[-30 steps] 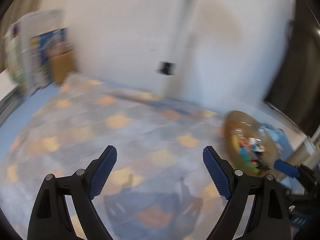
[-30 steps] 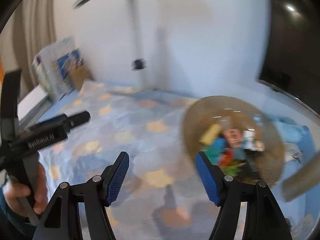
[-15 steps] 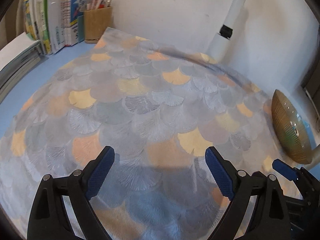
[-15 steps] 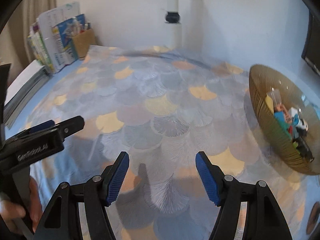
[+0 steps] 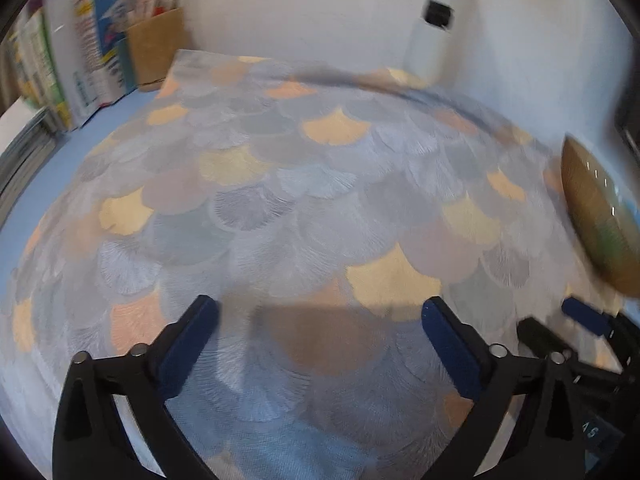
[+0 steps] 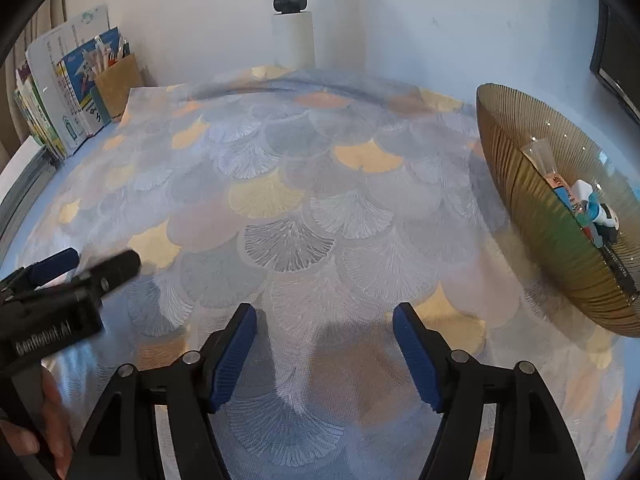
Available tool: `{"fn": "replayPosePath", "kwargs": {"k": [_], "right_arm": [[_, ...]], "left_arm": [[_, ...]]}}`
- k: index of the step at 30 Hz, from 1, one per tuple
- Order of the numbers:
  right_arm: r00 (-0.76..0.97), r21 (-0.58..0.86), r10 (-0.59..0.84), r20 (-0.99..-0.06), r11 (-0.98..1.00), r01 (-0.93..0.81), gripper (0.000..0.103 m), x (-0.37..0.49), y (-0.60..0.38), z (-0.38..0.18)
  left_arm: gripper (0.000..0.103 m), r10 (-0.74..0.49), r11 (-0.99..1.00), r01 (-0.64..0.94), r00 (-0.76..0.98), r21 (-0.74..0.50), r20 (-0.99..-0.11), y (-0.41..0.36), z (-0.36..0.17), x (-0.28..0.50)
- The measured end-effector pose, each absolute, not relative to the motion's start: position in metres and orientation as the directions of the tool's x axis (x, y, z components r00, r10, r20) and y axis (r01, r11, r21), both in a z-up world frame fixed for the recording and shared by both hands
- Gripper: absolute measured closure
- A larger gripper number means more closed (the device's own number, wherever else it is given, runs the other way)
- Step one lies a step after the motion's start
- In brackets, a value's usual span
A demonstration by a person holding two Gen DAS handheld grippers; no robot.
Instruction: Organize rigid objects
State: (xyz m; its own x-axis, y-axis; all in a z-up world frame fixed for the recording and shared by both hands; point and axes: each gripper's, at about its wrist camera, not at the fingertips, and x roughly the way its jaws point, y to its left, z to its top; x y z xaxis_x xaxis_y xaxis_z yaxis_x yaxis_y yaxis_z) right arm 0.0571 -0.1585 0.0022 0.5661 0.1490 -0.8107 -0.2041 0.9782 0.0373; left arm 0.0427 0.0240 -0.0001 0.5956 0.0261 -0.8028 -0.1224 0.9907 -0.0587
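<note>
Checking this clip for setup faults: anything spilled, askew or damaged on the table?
Nothing stands out. The small toys sit inside the amber bowl, none lies on the patterned cloth, the books stand upright at the back, and both grippers are empty.

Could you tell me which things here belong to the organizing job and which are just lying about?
Job:
- bowl, amber, ribbed
- small toys piled in it
- left gripper, jaws opening, nothing between
- right gripper, jaws opening, nothing between

Lying about:
- books
- pen holder
- patterned mat
- white pole
</note>
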Motion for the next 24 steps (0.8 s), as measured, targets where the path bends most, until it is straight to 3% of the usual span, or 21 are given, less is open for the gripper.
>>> {"fn": "replayPosePath", "kwargs": {"k": [3,5,24], "right_arm": [[0.573,0.020,0.123,-0.810,0.983,-0.182,0.016,0.058,-0.160,0.000],[0.563,0.036,0.126,-0.817,0.985,-0.169,0.000,0.061,-0.163,-0.003],[0.569,0.019,0.107,-0.815,0.987,-0.158,0.000,0.050,-0.161,-0.005]], "left_arm": [[0.000,0.070,0.993,-0.117,0.582,0.002,-0.810,0.016,-0.003,0.044],[0.000,0.072,0.993,-0.115,0.584,0.006,-0.809,0.014,-0.003,0.044],[0.000,0.063,0.995,-0.100,0.582,0.006,-0.810,0.015,-0.004,0.037]]}}
